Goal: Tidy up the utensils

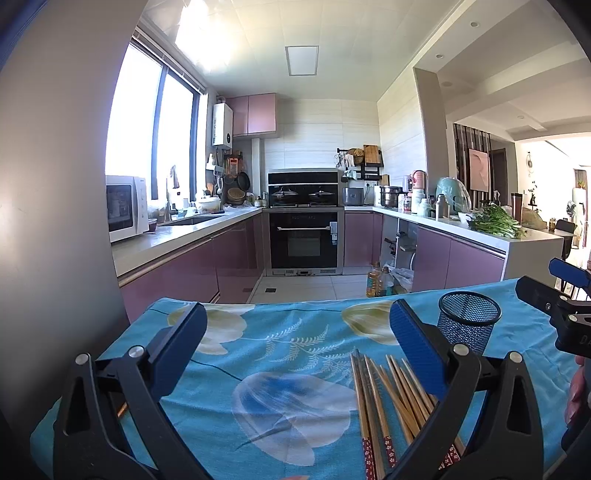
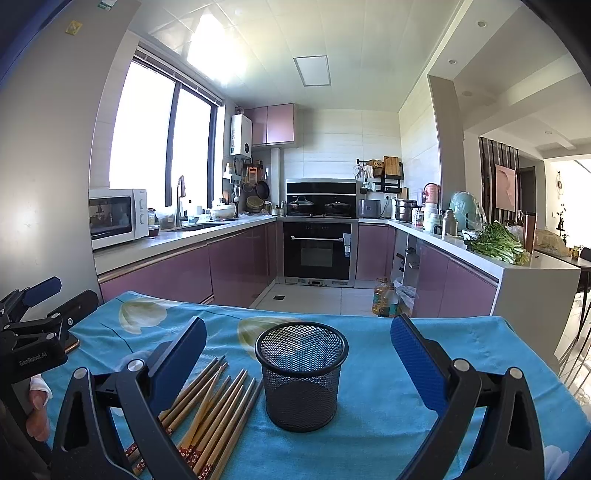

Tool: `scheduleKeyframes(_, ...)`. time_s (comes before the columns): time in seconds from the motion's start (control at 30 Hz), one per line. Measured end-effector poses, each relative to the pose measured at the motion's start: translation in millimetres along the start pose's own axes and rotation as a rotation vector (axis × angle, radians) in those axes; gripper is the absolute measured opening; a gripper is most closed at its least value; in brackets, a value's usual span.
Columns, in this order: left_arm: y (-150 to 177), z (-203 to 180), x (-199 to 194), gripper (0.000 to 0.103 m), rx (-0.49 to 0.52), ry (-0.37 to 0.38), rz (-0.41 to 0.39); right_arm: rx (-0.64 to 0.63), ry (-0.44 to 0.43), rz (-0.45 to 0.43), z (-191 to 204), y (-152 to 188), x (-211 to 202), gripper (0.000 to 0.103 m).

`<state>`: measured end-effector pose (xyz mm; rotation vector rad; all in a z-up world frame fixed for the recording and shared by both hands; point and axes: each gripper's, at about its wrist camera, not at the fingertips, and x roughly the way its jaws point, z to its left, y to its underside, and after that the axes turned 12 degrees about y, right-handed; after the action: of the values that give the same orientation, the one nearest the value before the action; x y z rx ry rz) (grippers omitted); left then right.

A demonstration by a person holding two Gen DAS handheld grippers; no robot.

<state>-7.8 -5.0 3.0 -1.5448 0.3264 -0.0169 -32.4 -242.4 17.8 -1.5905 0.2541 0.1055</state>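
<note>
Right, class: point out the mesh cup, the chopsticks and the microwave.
mesh cup (image 2: 302, 384), right wrist view, on its front mesh wall.
chopsticks (image 1: 373, 398), left wrist view, on the shafts mid-bundle.
microwave (image 2: 110, 216), right wrist view, on its door window.

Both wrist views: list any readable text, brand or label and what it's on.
"GenRobot.AI": on the black body of the left gripper, seen from the right wrist view.
"DA": cut-off letters on the right gripper, rest out of frame.
Microwave badge, water heater label, oven sticker, yellow wall sticker: too small or blurred.
</note>
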Motion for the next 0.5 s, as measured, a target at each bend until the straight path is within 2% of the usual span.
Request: scheduleKeyframes(0.5, 0.0, -1.6, -1.4, 0.097, 0.001, 0.001, -0.002, 0.004, 0.0, -0.002, -1.0, -0.9, -0.1, 0.097)
